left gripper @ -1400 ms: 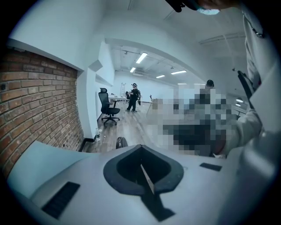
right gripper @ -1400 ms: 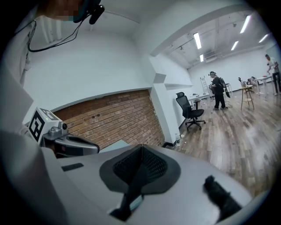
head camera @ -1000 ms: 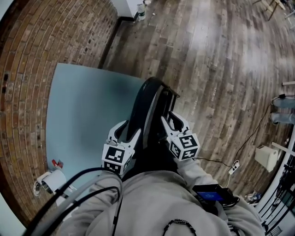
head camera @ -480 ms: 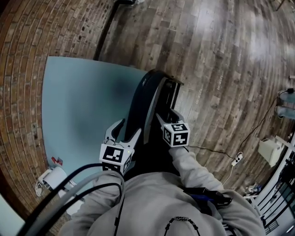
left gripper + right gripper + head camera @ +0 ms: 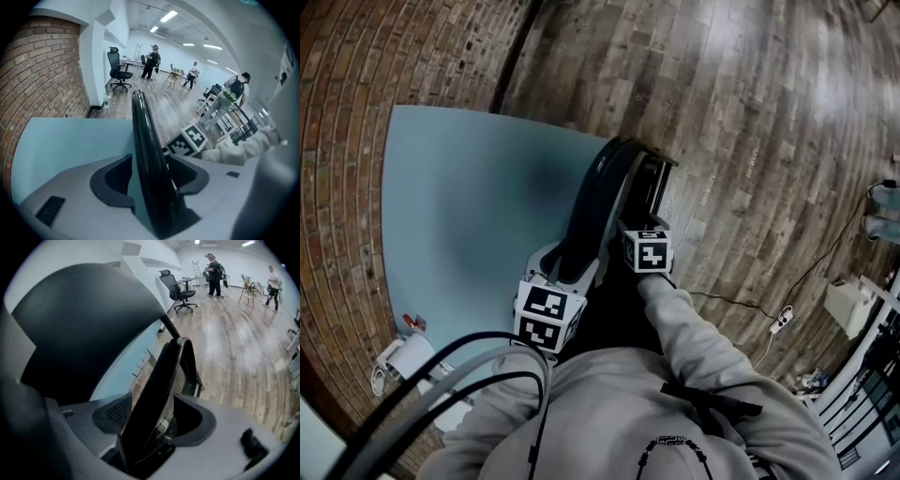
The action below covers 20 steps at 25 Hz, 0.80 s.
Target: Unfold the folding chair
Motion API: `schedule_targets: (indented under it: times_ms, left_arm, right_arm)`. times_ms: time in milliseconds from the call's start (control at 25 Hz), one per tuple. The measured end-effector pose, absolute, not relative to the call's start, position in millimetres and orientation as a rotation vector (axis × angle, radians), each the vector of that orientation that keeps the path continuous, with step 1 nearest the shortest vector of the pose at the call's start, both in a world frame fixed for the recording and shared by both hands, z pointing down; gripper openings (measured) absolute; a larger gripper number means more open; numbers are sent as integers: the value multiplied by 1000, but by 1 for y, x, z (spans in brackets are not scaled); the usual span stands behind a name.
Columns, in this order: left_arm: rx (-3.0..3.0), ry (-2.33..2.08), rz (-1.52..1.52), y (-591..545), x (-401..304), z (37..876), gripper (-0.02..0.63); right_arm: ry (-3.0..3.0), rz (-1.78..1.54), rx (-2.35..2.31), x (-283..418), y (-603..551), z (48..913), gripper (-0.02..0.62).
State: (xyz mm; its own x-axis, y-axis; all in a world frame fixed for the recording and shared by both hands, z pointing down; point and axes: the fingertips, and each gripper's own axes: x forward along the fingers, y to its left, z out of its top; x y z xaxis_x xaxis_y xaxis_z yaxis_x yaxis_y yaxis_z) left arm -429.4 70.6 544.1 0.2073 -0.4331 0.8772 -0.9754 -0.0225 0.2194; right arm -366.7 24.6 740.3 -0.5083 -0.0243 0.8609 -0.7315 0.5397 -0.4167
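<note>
The folded black chair (image 5: 609, 187) stands on edge in front of me, seen from above in the head view. My left gripper (image 5: 565, 265) straddles its thin curved back panel (image 5: 143, 140). Its jaws are closing, but a gap still shows beside the left pad (image 5: 112, 180). My right gripper (image 5: 630, 228) sits lower on the chair's right side, astride the black seat panel (image 5: 154, 390). Those jaws are opening, and the ribbed pad (image 5: 117, 413) stands off the panel. The chair's legs are hidden under my arms.
A teal panel (image 5: 459, 206) lies left of the chair by the brick wall (image 5: 347, 141). Wood floor (image 5: 750, 112) spreads to the right, with a cable and power strip (image 5: 778, 328) and a white box (image 5: 848, 314). People and an office chair (image 5: 117, 70) are far off.
Both grippers have sunk down along the chair, the right one much further and tipped more steeply. Both pairs of jaws stand wider than a second ago.
</note>
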Motion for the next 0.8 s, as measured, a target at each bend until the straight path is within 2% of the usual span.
schedule_targets:
  times_ms: [40,120,200,240,280,320,520,800]
  left_arm:
    - [1601,-1331,782,71,-425,547,233]
    - [1584,-1300,782,71,-419,550,124]
    - [1565,-1302,764,71,-420,550,89]
    - [1561,-1303,756,71,-420,550,86]
    - [1559,-1302,750,71,-421,550,83]
    - [1558,-1300,744,71,-421,550,80]
    - [1546,-1283,687,70,-418,548,75]
    - [1574,-1283,729,73,-398,541,78]
  right_arm:
    - [-1876,1035,616,-367,27,747,265]
    - [-1827,1065,610,-370,32,758,264]
    - [-1799,1109,592,-375,36,763,258]
    - [-1791,1139,579,-378,37,762,246]
    - [-1784,1162,564,-381,37,761,196]
    - [-1776,1171,556,-382,36,760,175]
    - [-1772,1199,585,-378,33,759,146]
    - [-1771,1260,571,-366,36,749,140]
